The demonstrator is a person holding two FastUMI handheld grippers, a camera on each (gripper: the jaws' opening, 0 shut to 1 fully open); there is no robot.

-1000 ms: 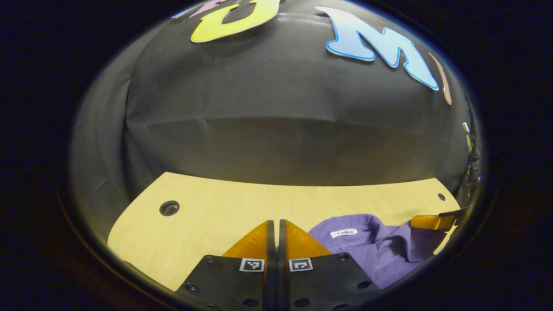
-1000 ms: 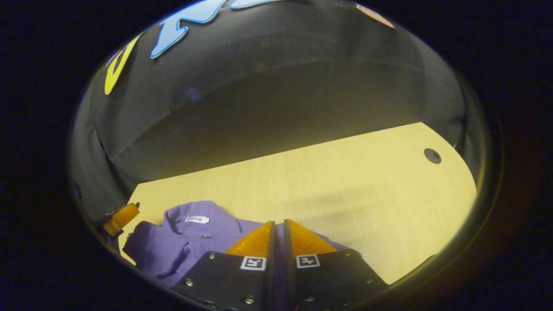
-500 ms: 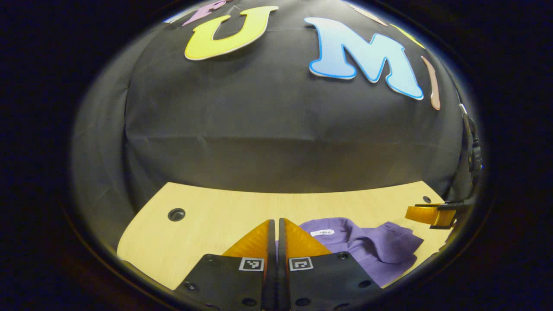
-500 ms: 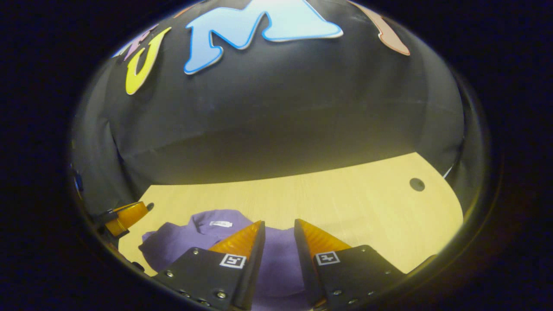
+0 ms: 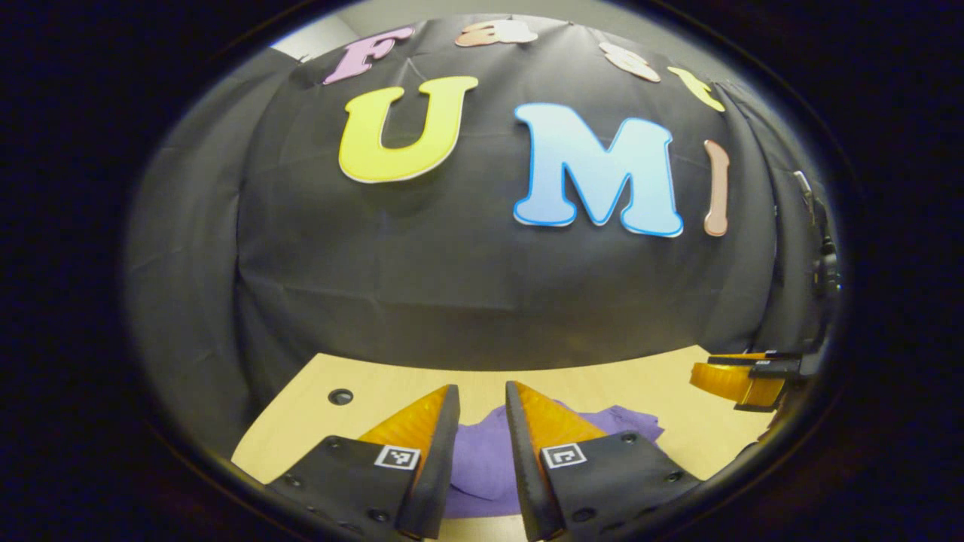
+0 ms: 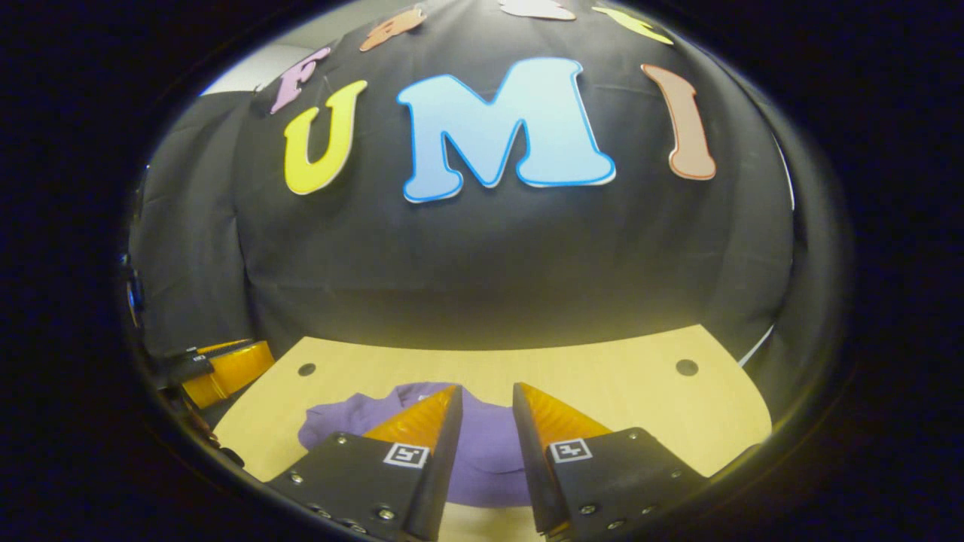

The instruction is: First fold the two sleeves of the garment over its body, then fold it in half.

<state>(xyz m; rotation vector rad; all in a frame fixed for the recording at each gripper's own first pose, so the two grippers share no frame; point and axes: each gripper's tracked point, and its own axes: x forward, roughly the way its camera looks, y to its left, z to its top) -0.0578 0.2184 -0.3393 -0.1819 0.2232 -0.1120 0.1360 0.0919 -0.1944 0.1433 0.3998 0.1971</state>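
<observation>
Dim booth, warm light from above, heavy fisheye bending in both views.

In the left gripper view the bench [image 5: 602, 391] ahead of the left tool [image 5: 480, 421] is the brightest area, lit evenly with a yellowish cast; the cloth wall above it falls into soft shadow just over the bench's far edge. The right gripper view reads the same: the bench [image 6: 640, 399] glows beyond the right tool [image 6: 486, 418], and the purple garment [image 6: 486, 452] between its fingers looks flat and slightly soft. Straight lines bow strongly toward the rims, where brightness drops off. No hard glare; focus is acceptable centrally, smeared at the edges.
</observation>
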